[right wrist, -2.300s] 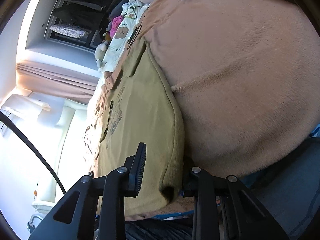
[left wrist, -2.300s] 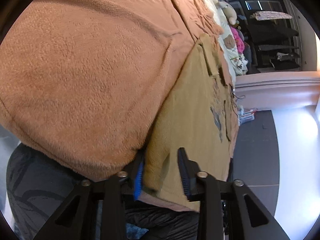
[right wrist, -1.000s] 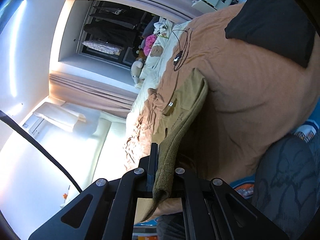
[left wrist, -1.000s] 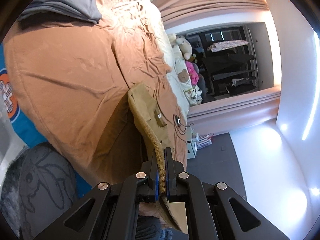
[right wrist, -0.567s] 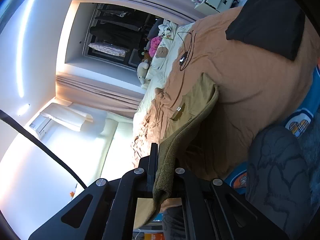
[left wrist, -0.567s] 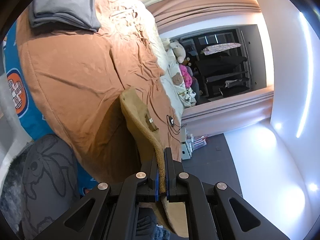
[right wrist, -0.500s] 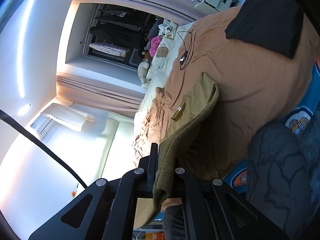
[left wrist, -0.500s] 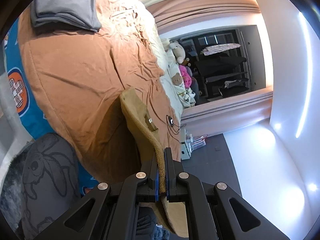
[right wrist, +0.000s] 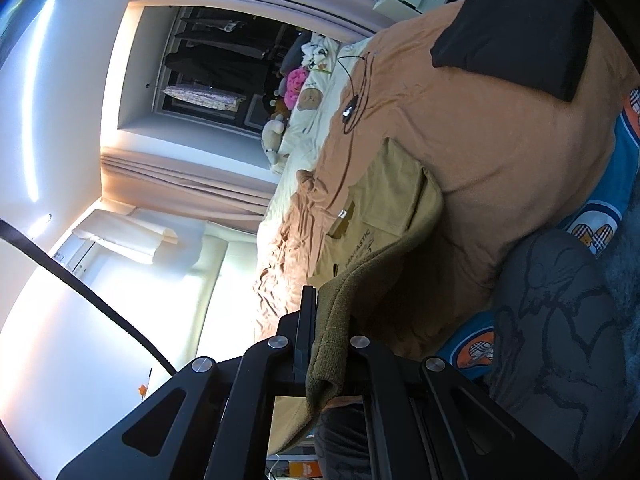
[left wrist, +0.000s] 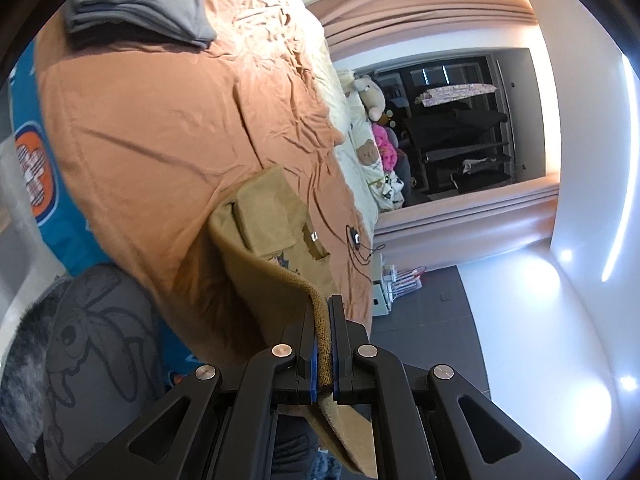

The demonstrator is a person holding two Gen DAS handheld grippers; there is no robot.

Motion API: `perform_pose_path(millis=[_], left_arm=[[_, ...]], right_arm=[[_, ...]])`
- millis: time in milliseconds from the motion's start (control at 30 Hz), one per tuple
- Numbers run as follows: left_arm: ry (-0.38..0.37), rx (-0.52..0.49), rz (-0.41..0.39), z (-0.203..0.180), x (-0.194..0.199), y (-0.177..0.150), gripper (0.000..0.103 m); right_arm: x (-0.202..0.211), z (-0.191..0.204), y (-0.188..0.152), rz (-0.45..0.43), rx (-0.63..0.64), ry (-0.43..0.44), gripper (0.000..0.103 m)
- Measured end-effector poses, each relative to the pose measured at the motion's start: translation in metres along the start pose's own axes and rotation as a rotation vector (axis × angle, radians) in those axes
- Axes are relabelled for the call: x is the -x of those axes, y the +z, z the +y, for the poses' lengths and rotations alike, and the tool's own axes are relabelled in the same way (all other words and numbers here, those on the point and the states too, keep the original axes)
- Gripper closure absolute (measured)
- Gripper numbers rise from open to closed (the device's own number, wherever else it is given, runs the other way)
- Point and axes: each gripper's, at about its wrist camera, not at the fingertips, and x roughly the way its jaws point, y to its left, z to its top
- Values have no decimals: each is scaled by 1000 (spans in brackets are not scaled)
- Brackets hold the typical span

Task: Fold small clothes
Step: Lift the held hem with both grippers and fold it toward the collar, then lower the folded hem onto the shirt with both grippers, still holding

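A small tan sweatshirt (left wrist: 276, 224) with printed lettering hangs between my two grippers, its far end resting on the orange bed cover (left wrist: 152, 128). My left gripper (left wrist: 323, 312) is shut on the ribbed hem, which runs up between the blue pads. In the right wrist view the same tan sweatshirt (right wrist: 384, 208) stretches away from me, and my right gripper (right wrist: 320, 300) is shut on the other corner of its hem. The cloth sags loosely from both grips toward the bed.
A folded grey garment (left wrist: 140, 4) lies at the far end of the bed, and a folded black one (right wrist: 516, 24) on its other side. A black cable (right wrist: 354, 92) lies on the cover. A dark grey cushion (left wrist: 96, 352) sits below, soft toys (left wrist: 370, 92) beyond.
Both grippers closed on the sweatshirt hem and lifted it off the bed. In the last second the view shifted only slightly, with the garment still held taut between them.
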Motion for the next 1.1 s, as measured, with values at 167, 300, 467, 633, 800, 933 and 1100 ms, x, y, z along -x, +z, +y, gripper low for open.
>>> perform_pose_path(millis=[167, 300, 467, 633, 800, 933, 1100], left_arm=[[17, -8, 1, -11, -29, 20, 99], [33, -10, 9, -19, -55, 39, 99], [59, -6, 19, -21, -88, 66, 99], [88, -7, 38, -24, -124, 85, 99], [122, -19, 38, -29, -153, 103, 99], [132, -21, 42, -36, -176, 114, 99], [157, -35, 45, -44, -203, 130, 99]], right_arm=[[-24, 3, 25, 3, -6, -1, 103], [-44, 11, 42, -4, 23, -12, 103], [-79, 19, 64, 0, 45, -39, 103], [-113, 24, 83, 7, 48, -64, 103], [-140, 27, 101, 12, 42, -87, 103], [-158, 34, 114, 20, 49, -102, 103], [-180, 42, 130, 22, 50, -124, 103]])
